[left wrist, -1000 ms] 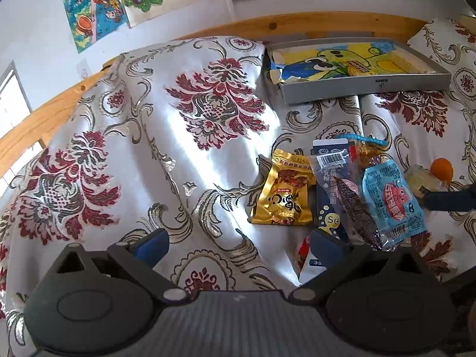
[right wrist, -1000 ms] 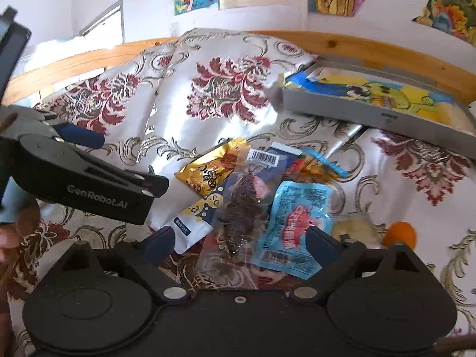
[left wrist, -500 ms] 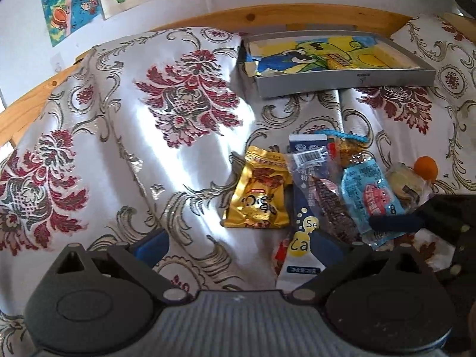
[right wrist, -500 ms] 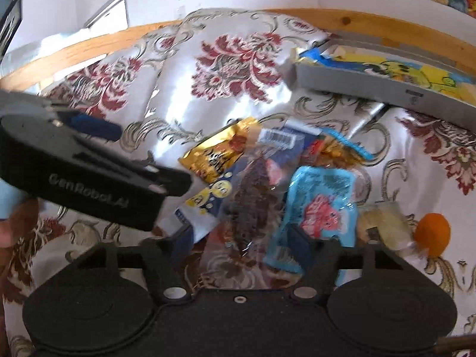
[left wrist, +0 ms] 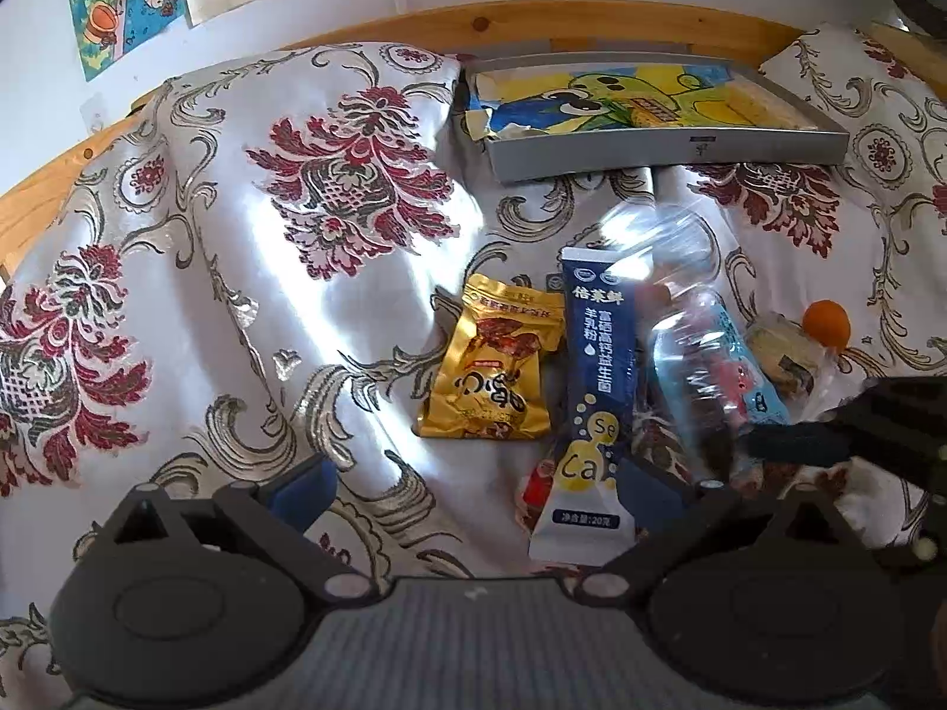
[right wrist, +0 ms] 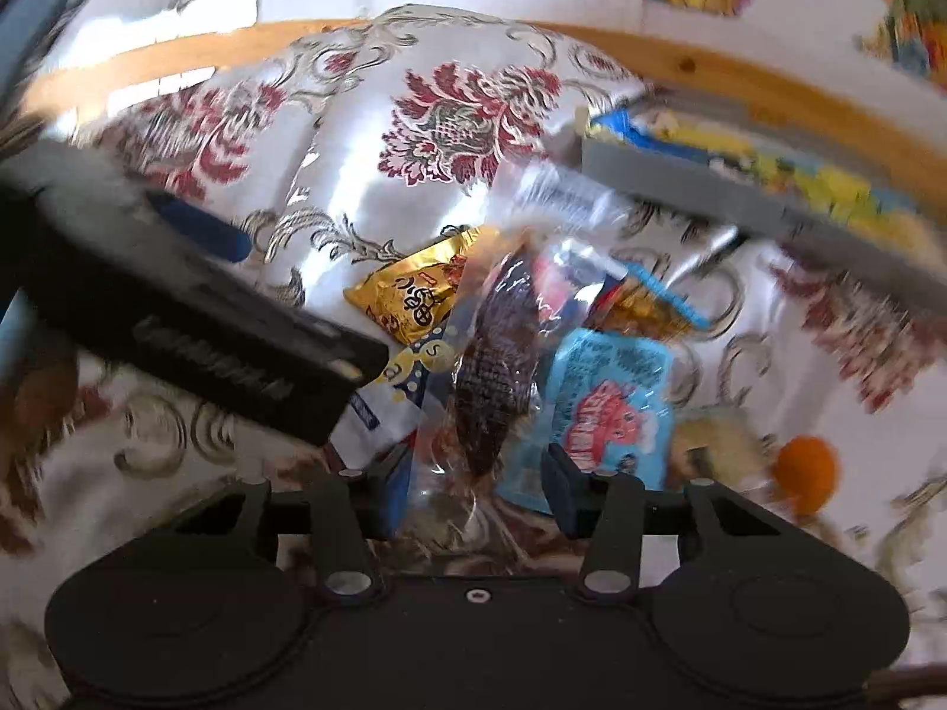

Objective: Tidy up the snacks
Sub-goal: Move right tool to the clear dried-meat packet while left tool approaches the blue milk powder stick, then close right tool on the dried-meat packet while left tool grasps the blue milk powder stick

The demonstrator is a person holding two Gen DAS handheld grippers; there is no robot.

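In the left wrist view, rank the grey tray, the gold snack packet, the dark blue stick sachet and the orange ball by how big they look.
1. grey tray, though farthest away
2. gold snack packet and dark blue stick sachet: too alike to separate, the sachet longer and the packet wider
3. orange ball

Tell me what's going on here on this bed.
A person with a gripper in each hand is sorting snacks on a floral bedspread. The right gripper has pinched the clear packet of dark dried snack and lifts it off the pile. The left gripper hangs open over the navy-and-white powder sachet, beside the gold foil packet. The grey tray waits behind.
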